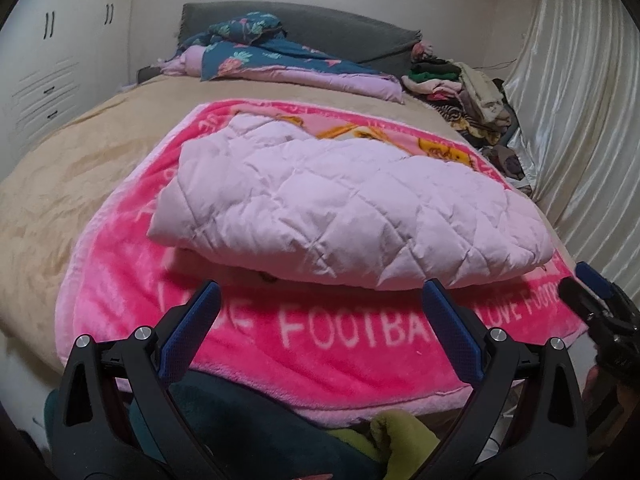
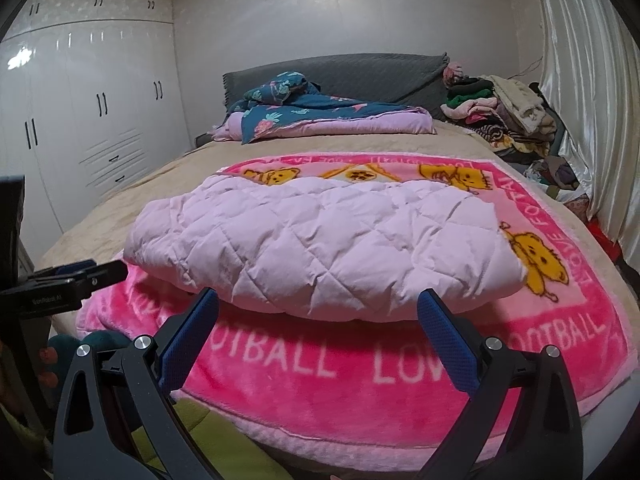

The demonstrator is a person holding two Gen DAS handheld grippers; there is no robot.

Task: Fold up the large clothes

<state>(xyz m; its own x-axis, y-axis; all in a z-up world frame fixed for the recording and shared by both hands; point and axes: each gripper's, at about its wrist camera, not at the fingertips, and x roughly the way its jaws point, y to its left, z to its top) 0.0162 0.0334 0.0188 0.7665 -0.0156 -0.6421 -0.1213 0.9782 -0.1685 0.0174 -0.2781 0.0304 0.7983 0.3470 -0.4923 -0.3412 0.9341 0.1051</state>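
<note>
- Lettering "LOVE FOOTBALL" is running along the pink blanket's (image 2: 304,384) near edge, below the folded lilac quilt (image 2: 320,240).
- Left gripper (image 1: 320,320) and right gripper (image 2: 318,320) are hovering there, jaws spread wide, holding nothing.

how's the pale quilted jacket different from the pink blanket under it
The quilted jacket is pale lilac and plain, with diamond stitching; the pink blanket is bright pink fleece with white lettering and yellow cartoon bears. The jacket is folded into a puffy bundle, while the blanket lies spread flat. The jacket is smaller and sits on top of the blanket. Both lie on the bed, and neither is gripped.
</note>
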